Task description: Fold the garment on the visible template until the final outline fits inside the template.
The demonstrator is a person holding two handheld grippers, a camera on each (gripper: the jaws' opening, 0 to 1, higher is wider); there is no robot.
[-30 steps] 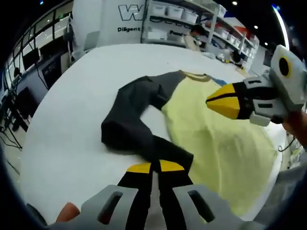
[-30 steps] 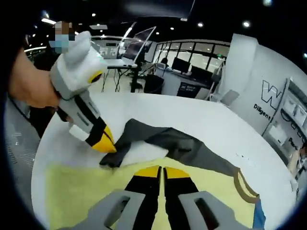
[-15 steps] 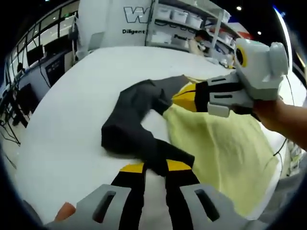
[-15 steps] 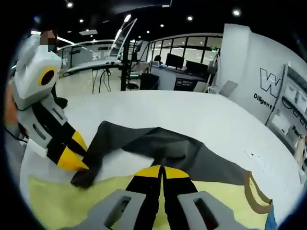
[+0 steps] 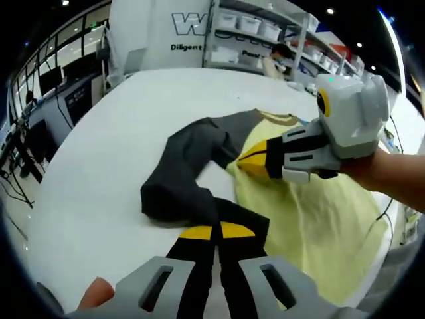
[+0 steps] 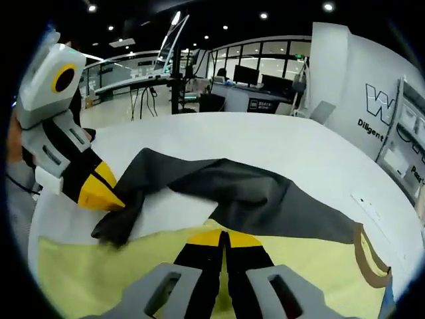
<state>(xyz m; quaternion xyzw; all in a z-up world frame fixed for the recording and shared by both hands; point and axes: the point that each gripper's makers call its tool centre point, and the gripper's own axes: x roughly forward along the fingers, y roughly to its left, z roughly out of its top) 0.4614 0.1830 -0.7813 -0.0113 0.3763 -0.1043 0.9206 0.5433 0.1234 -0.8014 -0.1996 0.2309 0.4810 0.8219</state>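
While my left gripper [image 5: 214, 231] pinches the dark grey sleeve cuff [image 5: 229, 216] at lower centre, my right gripper [image 6: 224, 238], jaws together, presses the soft pale yellow shirt [image 6: 126, 269] on the white counter [image 5: 93, 166]; limp cloth, best gripped at edges.

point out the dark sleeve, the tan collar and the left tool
dark sleeve [image 5: 189, 159], left gripper view, on the middle of the bent sleeve.
tan collar [image 6: 367, 262], right gripper view, on the curved neck band.
left tool [image 6: 106, 197], right gripper view, at the yellow tips touching the sleeve end.
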